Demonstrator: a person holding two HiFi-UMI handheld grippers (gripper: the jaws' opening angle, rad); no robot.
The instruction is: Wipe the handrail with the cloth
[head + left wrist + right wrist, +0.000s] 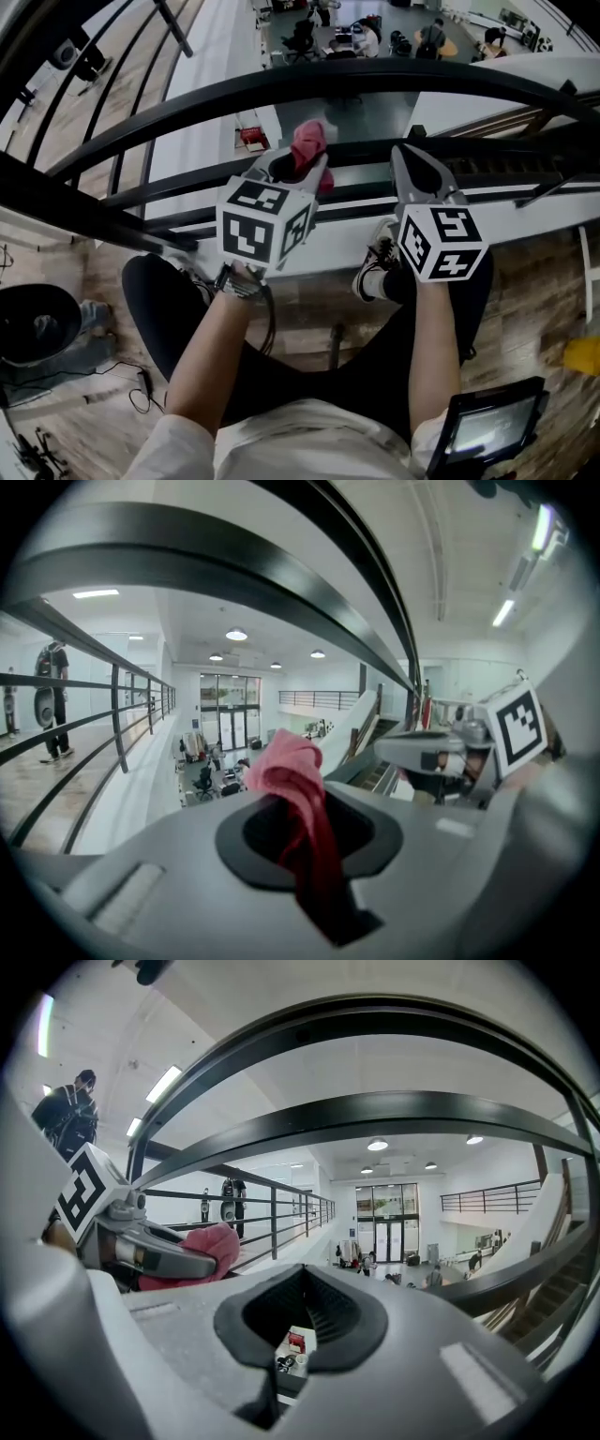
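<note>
A black curved handrail [309, 82] runs across the head view above both grippers, and it arcs overhead in the left gripper view [234, 569] and the right gripper view [375, 1110]. My left gripper [305, 161] is shut on a red cloth [309, 142], which sticks up just below the rail without touching it. The same cloth [292, 780] bunches out of the closed jaws in the left gripper view. My right gripper [412, 164] sits to the right of it, shut and empty, also under the rail. From the right gripper view the cloth [197, 1246] shows at the left.
Lower black rails [84, 220] cross at the left and beneath the grippers. Beyond the railing is a drop to a floor below with desks and people [375, 37]. The person's legs and shoe [375, 267] stand on wooden flooring. A black tablet [487, 431] lies at lower right.
</note>
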